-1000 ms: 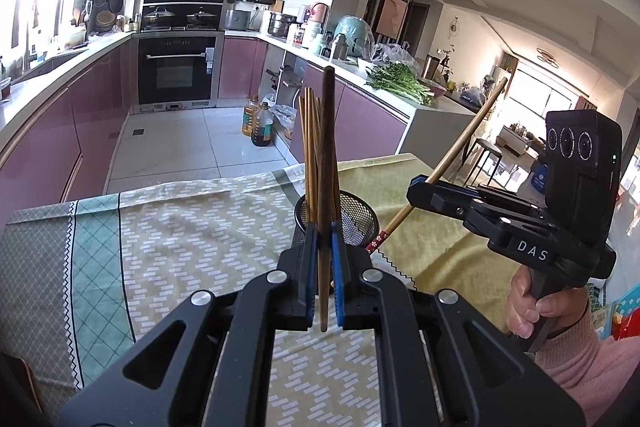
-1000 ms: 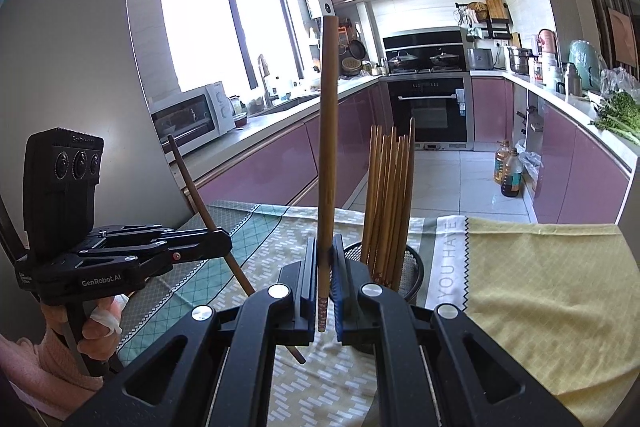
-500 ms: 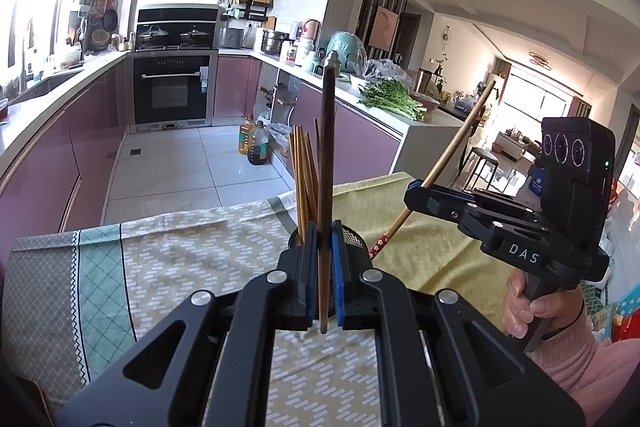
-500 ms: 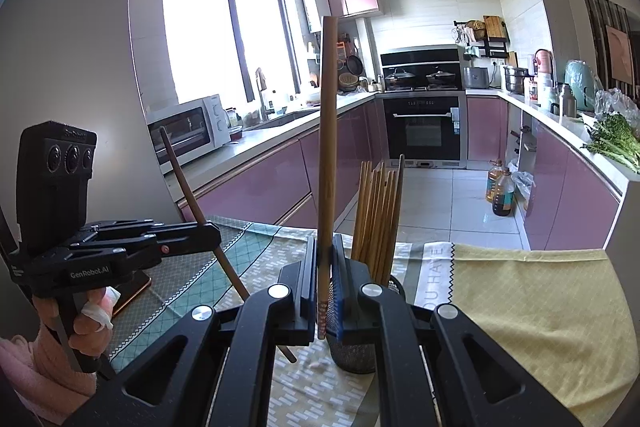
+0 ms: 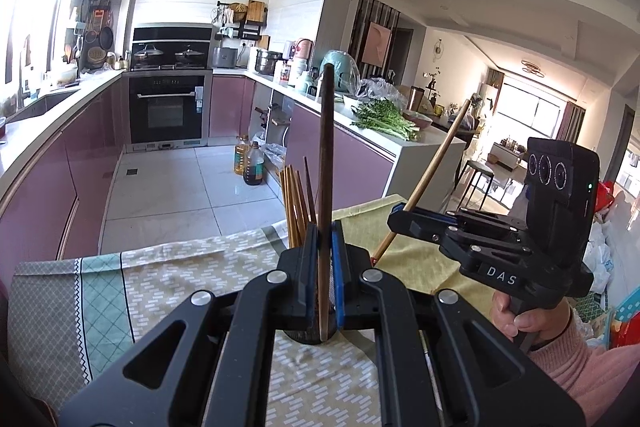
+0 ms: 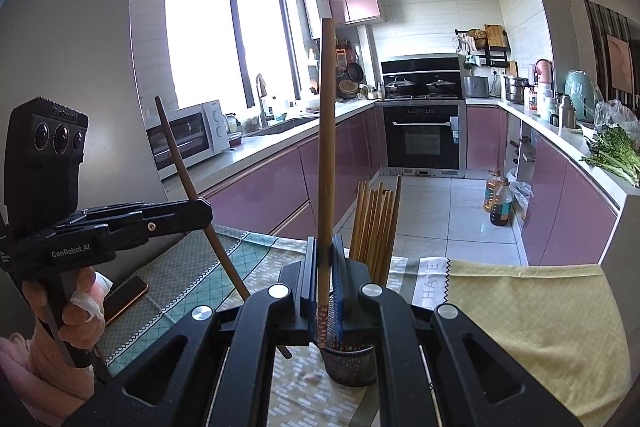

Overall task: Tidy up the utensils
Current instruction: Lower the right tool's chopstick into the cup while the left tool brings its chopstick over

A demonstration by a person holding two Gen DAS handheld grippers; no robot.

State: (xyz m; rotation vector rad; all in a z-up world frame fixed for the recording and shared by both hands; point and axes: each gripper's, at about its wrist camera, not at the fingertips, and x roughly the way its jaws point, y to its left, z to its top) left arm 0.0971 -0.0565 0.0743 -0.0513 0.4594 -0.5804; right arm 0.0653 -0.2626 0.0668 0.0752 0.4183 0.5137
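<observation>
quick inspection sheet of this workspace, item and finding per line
surface: table under a patterned cloth and a yellow cloth.
job's things: mesh holder with a bundle of chopsticks upright in it; dark chopstick and light chopstick each held upright near the holder.
clutter: phone lying on the cloth by the left hand.
grippers: left gripper shut on the dark chopstick; right gripper shut on the light chopstick.
cables: nothing seen.
surroundings: kitchen with pink cabinets, oven, microwave, greens on the counter, oil bottles on the floor.
</observation>
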